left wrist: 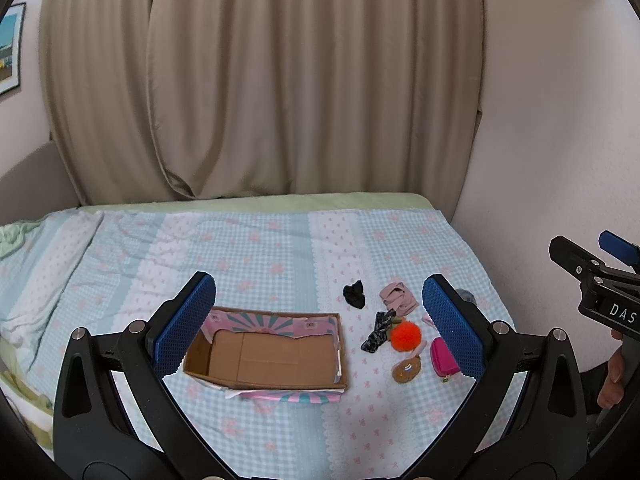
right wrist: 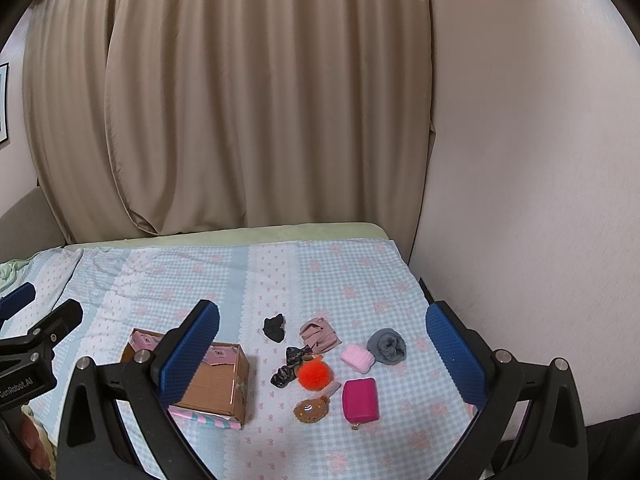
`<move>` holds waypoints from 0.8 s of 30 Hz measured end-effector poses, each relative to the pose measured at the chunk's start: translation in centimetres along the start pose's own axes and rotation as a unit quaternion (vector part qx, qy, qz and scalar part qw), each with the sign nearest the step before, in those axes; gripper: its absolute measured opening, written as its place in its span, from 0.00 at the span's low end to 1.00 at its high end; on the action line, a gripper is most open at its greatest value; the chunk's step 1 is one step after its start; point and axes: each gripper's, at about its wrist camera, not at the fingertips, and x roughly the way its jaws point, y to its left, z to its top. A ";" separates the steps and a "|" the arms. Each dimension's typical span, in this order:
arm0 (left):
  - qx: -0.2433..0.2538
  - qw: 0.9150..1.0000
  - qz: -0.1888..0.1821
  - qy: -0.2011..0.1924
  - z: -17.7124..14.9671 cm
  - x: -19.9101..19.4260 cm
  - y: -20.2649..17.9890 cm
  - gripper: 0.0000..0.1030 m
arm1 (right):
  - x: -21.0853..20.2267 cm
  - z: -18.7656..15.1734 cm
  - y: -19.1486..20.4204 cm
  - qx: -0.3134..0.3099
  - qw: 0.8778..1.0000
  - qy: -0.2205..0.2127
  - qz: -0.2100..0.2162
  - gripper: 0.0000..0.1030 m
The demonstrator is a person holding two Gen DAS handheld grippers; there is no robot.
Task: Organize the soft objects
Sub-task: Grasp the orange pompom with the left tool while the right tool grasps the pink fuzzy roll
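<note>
An open cardboard box (left wrist: 272, 360) (right wrist: 208, 384) lies empty on the bed. To its right lie several soft things: an orange pompom (right wrist: 315, 374) (left wrist: 405, 336), a magenta pouch (right wrist: 361, 399) (left wrist: 442, 356), a brown plush charm (right wrist: 311, 409) (left wrist: 406, 370), a pink knit piece (right wrist: 357, 357), a grey sock roll (right wrist: 387, 346), a mauve cloth (right wrist: 319, 335) (left wrist: 397, 298), a black scrunchie (right wrist: 274, 328) (left wrist: 354, 294) and a dark patterned scrunchie (right wrist: 289, 366) (left wrist: 379, 330). My left gripper (left wrist: 320, 328) is open above the box. My right gripper (right wrist: 322, 360) is open above the pile.
The bed has a light blue checked blanket (left wrist: 260, 248) with pink flowers. Beige curtains (left wrist: 260, 80) hang behind it and a white wall (right wrist: 520, 180) runs along the right edge. The right gripper shows in the left wrist view (left wrist: 600, 280).
</note>
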 end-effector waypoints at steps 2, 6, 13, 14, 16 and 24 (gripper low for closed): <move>0.002 1.000 -0.002 0.005 0.1 0.3 0.1 1.00 | 0.0 -0.1 0.0 0.000 1.000 0.000 -0.001 1.00; 0.004 1.000 -0.009 0.023 0.2 1.5 0.4 1.00 | 0.2 -0.3 0.0 0.009 1.000 0.005 -0.005 1.00; 0.006 0.995 -0.044 0.085 -1.9 6.7 -0.9 1.00 | 3.2 -1.6 -2.2 0.026 0.998 0.039 -0.030 1.00; 0.007 0.994 -0.044 0.096 -2.3 7.8 -1.5 1.00 | 3.9 -2.0 -2.6 0.026 0.998 0.045 -0.033 1.00; 0.007 0.993 -0.048 0.111 -3.0 9.5 -2.5 1.00 | 5.6 -2.7 -3.7 0.027 0.997 0.059 -0.039 1.00; 0.011 0.983 -0.039 0.177 -6.6 18.4 -7.8 1.00 | 14.1 -5.3 -9.8 0.022 0.994 0.104 -0.030 1.00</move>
